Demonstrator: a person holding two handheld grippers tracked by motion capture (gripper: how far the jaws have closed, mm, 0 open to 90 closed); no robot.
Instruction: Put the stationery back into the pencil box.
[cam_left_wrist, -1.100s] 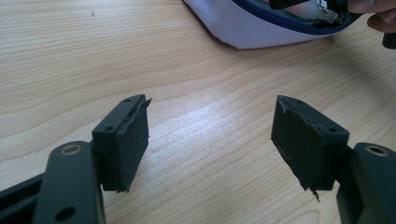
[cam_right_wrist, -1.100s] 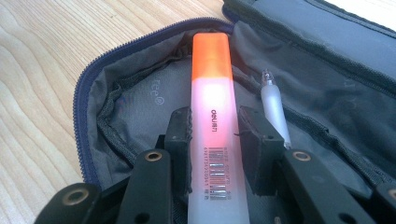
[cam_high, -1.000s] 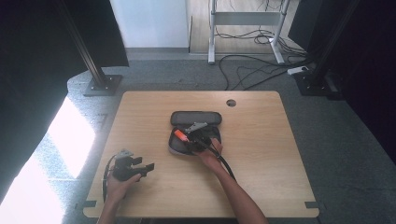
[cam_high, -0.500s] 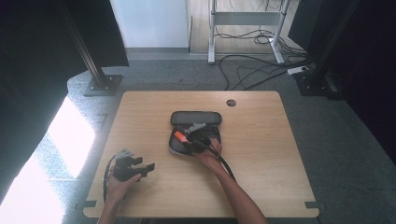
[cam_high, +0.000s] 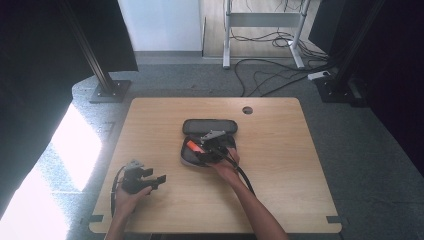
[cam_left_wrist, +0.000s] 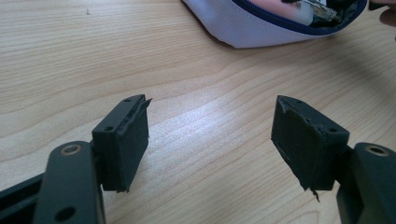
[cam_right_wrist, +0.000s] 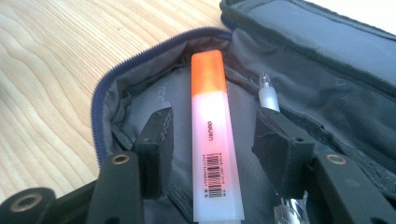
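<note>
Inspection of the light wooden table (cam_high: 280, 190) finds an open, dark grey fabric pencil case with a blue zip (cam_high: 207, 142) lying near its middle, lid flap folded back toward the far edge. The right gripper (cam_right_wrist: 212, 140) is lowered into the case mouth, its jaws set apart on either side of an orange-capped, translucent highlighter pen with a barcode on its barrel (cam_right_wrist: 211, 149). A gap shows between each pad and the barrel, so the pen is straddled, not gripped. It lies lengthwise inside the case, cap pointing to the far end of the pocket. Just beside it rests a clear-tipped pen (cam_right_wrist: 267, 93), partly hidden by the right-hand jaw.

The left gripper (cam_high: 142, 177) sits near the table's left front corner, well apart from the case, jaws spread wide over bare wood and holding nothing. Its own view shows the pale outer wall of the case (cam_left_wrist: 261, 28) at the top edge.

Judgement: the step in hand concerns the highlighter at the case, either a pick-up or a release; the pictures do not settle which. If a pick-up, the next move calls for closing squarely on the barrel without catching the neighbouring pen or the lining, then a straight lift clear of the zip edge.
</note>
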